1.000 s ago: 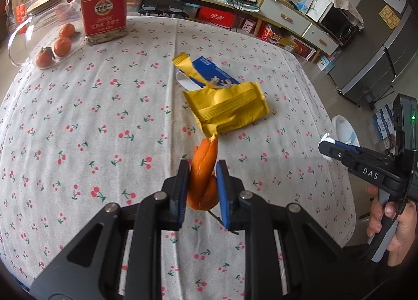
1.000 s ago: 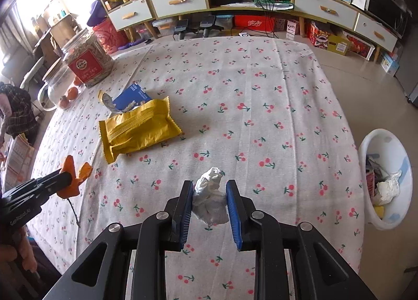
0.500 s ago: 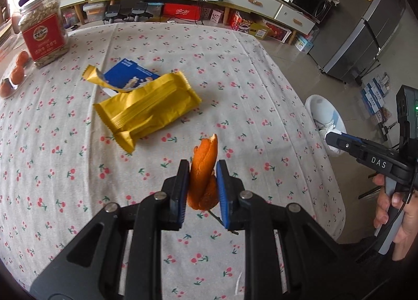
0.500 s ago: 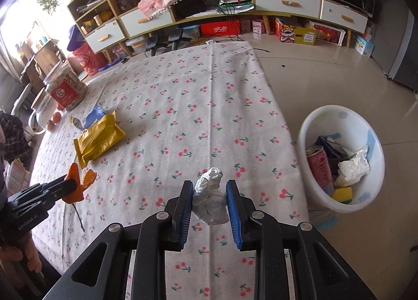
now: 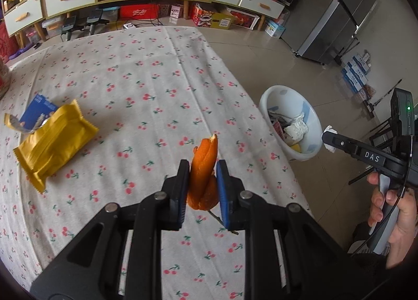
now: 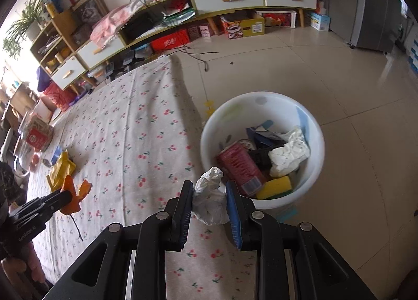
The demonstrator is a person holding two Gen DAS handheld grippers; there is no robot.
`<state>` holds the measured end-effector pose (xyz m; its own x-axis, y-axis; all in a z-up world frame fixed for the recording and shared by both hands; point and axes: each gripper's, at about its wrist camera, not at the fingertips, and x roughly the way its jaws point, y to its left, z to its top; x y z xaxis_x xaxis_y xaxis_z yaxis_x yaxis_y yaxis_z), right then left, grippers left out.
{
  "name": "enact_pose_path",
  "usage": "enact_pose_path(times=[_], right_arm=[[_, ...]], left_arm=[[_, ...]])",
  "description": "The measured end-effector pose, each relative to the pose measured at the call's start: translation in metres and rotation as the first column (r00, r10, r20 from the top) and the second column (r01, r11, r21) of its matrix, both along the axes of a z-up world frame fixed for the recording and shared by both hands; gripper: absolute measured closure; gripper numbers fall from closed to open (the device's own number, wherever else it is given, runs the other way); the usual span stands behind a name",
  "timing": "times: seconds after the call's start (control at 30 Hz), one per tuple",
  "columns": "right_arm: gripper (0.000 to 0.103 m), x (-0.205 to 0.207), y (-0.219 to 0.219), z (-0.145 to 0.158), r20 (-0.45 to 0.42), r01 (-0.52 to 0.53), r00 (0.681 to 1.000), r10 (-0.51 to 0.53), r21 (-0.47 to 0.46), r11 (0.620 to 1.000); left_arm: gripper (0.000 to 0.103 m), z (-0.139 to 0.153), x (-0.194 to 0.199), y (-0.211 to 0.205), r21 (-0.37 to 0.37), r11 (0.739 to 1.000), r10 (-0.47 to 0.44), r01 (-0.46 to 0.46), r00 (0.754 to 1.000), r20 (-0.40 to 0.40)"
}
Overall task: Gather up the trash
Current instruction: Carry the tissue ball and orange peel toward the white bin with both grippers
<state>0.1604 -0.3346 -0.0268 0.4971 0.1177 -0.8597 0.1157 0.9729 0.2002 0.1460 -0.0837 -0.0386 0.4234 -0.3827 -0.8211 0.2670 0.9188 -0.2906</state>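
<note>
The right tool (image 6: pixel 209 204) is clamped on a crumpled white tissue (image 6: pixel 210 202) at the bench (image 6: pixel 146 127) edge; the white bin (image 6: pixel 261 148) stands on the floor just ahead and to its right, nearer this hand. The left tool (image 5: pixel 202 190) pinches an upright orange peel (image 5: pixel 203 169) over the bench, bin farther right. Only the left view shows the yellow wrapper (image 5: pixel 52 143) clearly; the right view looks into the bin.

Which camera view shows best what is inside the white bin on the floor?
The right wrist view. It looks down into the white bin: a red can, crumpled paper, a yellow sponge. The left wrist view shows the bin farther away, with only paper clear.
</note>
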Motion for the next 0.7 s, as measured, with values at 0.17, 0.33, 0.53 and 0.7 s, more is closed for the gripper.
enact_pose_path(times=[0.17, 0.33, 0.53, 0.7], right_arm=[[0.076, 0.005, -0.041, -0.007, -0.019, 0.086, 0.996, -0.086, 0.021, 0.996], [0.076, 0.011, -0.063, -0.014, -0.033, 0.133, 0.991, -0.131, 0.048, 0.990], [0.073, 0.018, -0.074, -0.018, -0.031, 0.163, 0.986, -0.161, 0.079, 0.983], [0.058, 0.019, -0.085, -0.021, -0.036, 0.193, 0.981, -0.190, 0.112, 0.975]], left_arm=[[0.080, -0.001, 0.014, -0.046, -0.008, 0.997, -0.075, 0.075, 0.997, 0.006], [0.080, -0.005, 0.027, -0.086, -0.022, 0.991, -0.131, 0.131, 0.991, -0.004], [0.080, -0.003, 0.038, -0.122, -0.020, 0.983, -0.180, 0.180, 0.984, 0.009], [0.080, -0.005, 0.048, -0.143, -0.015, 0.979, -0.202, 0.202, 0.979, 0.011]])
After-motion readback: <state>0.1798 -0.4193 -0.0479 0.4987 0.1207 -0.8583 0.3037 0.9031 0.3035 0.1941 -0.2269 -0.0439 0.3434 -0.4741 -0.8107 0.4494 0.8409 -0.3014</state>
